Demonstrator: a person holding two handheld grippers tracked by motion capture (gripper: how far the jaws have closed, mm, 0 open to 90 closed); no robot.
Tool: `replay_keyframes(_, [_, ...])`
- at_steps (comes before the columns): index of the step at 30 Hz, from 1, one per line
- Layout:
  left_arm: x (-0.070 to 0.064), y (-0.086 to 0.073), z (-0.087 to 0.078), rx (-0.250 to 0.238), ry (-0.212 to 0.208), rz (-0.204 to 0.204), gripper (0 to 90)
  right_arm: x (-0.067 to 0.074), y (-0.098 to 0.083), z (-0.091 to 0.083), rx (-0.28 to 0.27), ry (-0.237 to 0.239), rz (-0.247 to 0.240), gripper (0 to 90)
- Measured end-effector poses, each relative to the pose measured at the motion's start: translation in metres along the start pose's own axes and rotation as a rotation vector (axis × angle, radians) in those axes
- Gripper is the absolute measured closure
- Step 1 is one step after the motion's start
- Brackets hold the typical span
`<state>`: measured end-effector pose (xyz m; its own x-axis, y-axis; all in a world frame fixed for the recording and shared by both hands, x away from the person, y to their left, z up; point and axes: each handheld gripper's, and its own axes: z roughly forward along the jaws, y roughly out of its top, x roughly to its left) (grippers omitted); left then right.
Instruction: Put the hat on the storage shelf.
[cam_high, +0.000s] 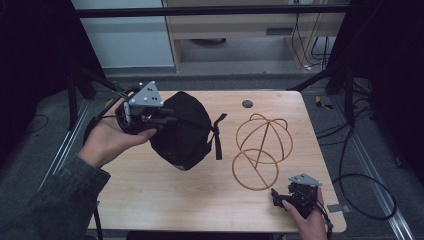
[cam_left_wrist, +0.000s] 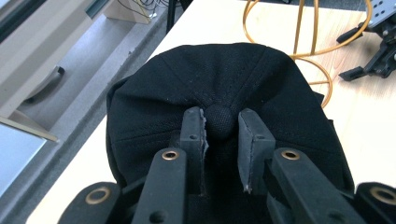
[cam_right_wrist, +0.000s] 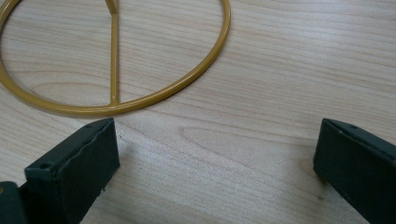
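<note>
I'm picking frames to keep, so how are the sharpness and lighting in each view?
High view: dim, soft, dark edges; black cap shows little detail. Left gripper view: sharp on the cap's weave and button. Right gripper view: wood grain crisp, even light, near pads slightly soft.

The cap pinched between my left gripper jaws is plain black all over, its woven cloth, its top button and its dangling strap alike, with no print on it. My grippers are black too, the right gripper with dark matt pads, and each carries a grey plate dotted with small holes. The wire stand is golden yellow, on a table of pale wood with fine, wavy brown grain, and my sleeve is a dull grey-green.
</note>
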<state>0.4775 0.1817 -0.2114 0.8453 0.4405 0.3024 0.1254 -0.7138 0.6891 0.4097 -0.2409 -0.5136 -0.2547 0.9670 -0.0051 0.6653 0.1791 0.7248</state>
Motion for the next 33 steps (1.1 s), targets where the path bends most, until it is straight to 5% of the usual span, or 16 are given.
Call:
replay_keyframes(14, [-0.009, 0.047, -0.015, -0.043, 0.009, 0.068, 74.1, 0.000, 0.000, 0.000, 0.000, 0.000, 0.000, 0.4])
replay_keyframes(33, [-0.024, 0.091, 0.006, -0.068, -0.027, 0.118, 74.2, 0.000, 0.000, 0.001, 0.001, 0.002, 0.000, 0.3])
